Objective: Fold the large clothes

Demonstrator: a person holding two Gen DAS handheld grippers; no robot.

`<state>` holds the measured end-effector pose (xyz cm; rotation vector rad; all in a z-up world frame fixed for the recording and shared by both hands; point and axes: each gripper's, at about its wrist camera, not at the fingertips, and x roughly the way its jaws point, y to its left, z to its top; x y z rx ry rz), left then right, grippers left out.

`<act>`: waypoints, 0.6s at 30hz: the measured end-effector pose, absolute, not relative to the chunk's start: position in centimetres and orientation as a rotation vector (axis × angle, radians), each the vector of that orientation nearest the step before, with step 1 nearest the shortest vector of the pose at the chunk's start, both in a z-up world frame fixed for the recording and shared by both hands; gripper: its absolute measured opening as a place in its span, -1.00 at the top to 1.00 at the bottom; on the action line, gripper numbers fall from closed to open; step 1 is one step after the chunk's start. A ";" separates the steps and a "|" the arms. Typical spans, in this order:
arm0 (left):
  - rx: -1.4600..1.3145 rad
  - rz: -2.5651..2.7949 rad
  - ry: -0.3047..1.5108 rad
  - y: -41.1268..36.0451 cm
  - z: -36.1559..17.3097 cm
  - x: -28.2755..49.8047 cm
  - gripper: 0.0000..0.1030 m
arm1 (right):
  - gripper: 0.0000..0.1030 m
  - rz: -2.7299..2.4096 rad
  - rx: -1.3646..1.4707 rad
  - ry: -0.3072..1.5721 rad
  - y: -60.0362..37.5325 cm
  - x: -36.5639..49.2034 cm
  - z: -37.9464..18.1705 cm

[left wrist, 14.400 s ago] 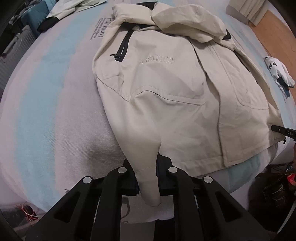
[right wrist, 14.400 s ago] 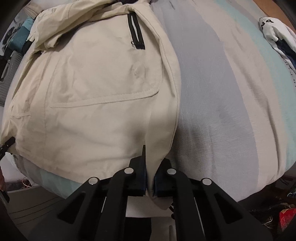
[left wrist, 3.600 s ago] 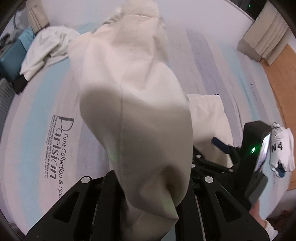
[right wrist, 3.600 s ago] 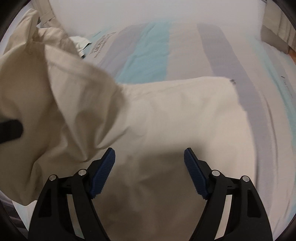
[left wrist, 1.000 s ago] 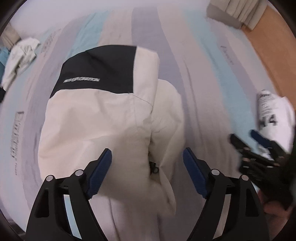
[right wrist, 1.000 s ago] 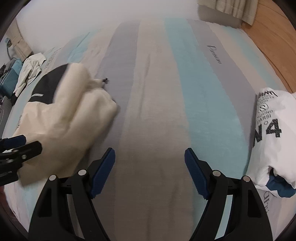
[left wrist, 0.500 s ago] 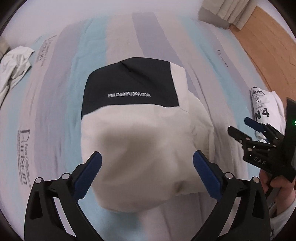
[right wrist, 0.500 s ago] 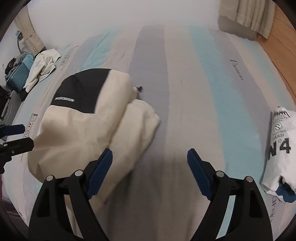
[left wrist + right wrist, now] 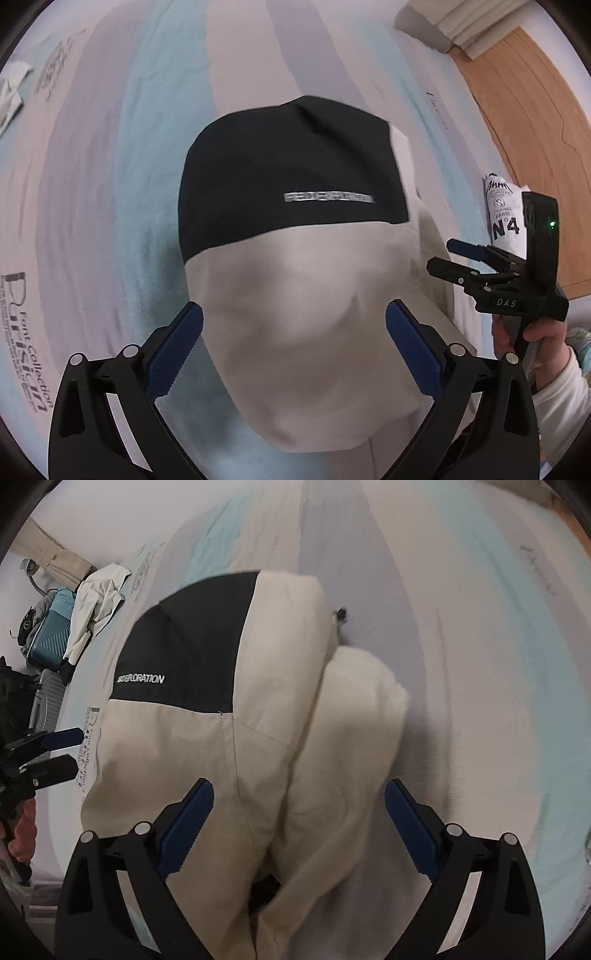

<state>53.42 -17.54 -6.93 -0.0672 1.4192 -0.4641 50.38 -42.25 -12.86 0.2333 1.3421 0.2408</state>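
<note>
Jacket (image 9: 295, 280) folded on bed (image 9: 122, 177), both grippers (image 9: 293, 347) (image 9: 297, 819) spread.

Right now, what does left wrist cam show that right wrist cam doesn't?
Left wrist only: white folded garment printed "N°4", orange wooden floor.
Right wrist only: teal suitcase with a pale garment draped beside it.
Both: folded beige jacket with black panel on the striped bedsheet; left gripper and right gripper open.
</note>
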 end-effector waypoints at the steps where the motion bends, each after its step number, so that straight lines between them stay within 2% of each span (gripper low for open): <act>1: -0.075 -0.468 1.425 -17.3 -7.3 53.6 -0.88 | -0.75 0.246 0.239 1.357 -42.1 50.7 -13.3; 11: -0.141 -0.552 1.503 -16.3 -12.3 55.7 -0.90 | -0.80 0.299 0.394 1.474 -42.4 53.2 -17.5; 18: -0.189 -0.585 1.504 -15.4 -13.6 55.9 -0.90 | -0.85 0.307 0.416 1.499 -42.3 53.8 -18.8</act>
